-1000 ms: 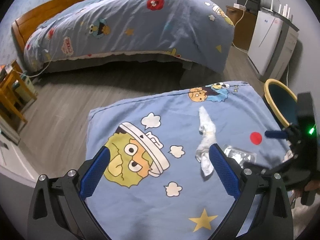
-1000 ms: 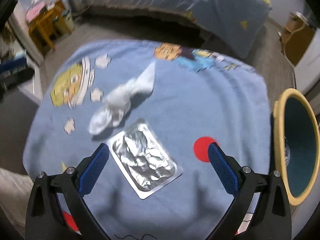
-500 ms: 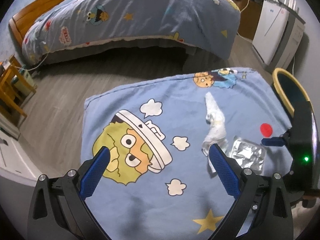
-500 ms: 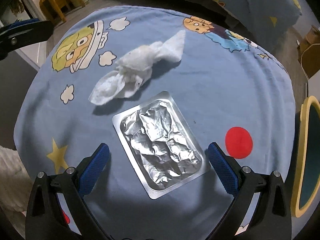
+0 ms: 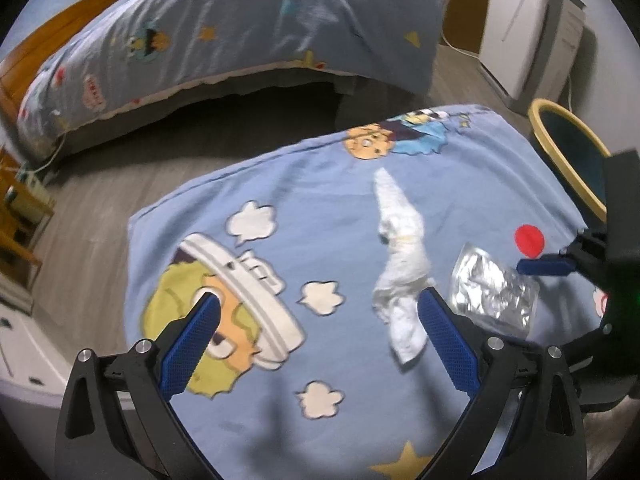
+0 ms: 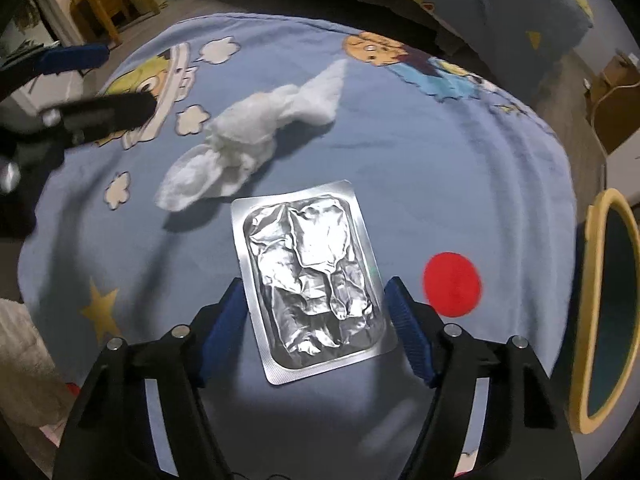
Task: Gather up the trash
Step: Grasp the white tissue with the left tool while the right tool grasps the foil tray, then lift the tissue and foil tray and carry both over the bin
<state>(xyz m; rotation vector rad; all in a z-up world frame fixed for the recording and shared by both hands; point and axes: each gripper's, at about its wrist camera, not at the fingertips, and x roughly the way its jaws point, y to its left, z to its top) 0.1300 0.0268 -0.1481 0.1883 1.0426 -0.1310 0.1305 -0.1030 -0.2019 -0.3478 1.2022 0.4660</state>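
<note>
A crumpled white tissue [image 5: 404,248] [image 6: 256,128] and a silver foil blister pack [image 5: 488,292] [image 6: 312,272] lie on a blue cartoon-print blanket [image 5: 320,184] [image 6: 440,140]. My right gripper [image 6: 316,288] points steeply down over the pack. Its jaws are closing, with the pack between them and the blue fingers [image 6: 404,320] right beside its long edges; no squeeze shows. My left gripper [image 5: 320,300] is open low over the blanket, nothing between its fingers. The tissue's near end lies just left of its right finger [image 5: 444,332].
A yellow-rimmed bin [image 5: 550,102] [image 6: 590,300] stands off the blanket's right edge. A bed [image 5: 260,20] fills the background across a strip of wood floor [image 5: 100,200]. A white appliance [image 5: 520,28] is at the back right, a wooden stool [image 6: 108,0] at the far left.
My right gripper's jaws narrowed from wide open around the foil pack, which now lies lengthwise between them. My left gripper sank toward the blanket, so the tissue looks nearer.
</note>
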